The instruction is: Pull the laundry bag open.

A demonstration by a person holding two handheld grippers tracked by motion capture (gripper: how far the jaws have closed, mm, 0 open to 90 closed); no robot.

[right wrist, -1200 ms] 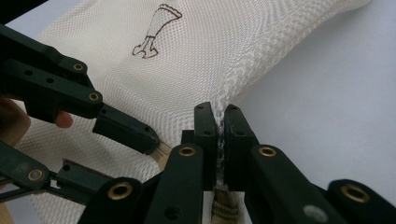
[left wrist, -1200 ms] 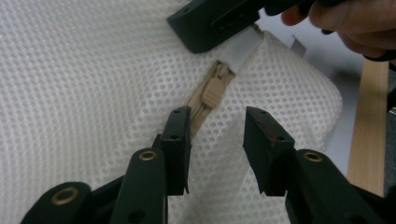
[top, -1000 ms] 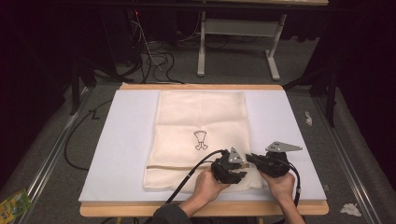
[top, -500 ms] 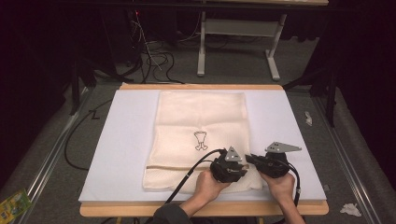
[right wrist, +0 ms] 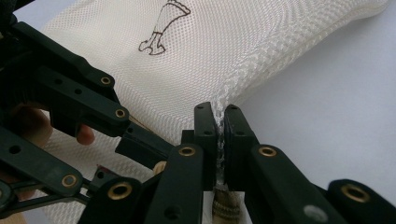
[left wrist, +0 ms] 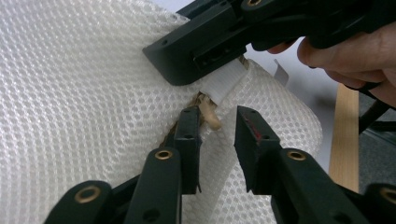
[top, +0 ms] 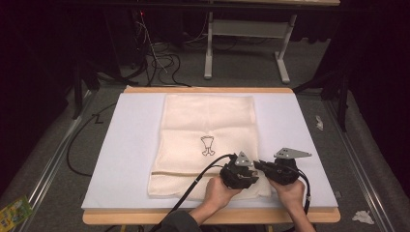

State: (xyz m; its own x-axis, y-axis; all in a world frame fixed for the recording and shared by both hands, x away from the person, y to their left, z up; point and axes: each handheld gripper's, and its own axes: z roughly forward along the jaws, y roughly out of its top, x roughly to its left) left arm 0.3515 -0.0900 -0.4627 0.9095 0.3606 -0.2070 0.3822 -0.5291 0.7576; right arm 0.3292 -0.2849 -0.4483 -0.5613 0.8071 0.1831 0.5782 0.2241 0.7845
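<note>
Right gripper stays clamped on mesh laundry bag seam near surface's near edge; left gripper, part-open, barely shifted, poised at zipper pull.

I've got the right gripper pinched tight on the mesh bag's braided seam, jaws pressed together with only the fabric between them. The left gripper crowds in at left, just beside mine, over the bag. The printed mark sits farther off. White mat at right.
</note>
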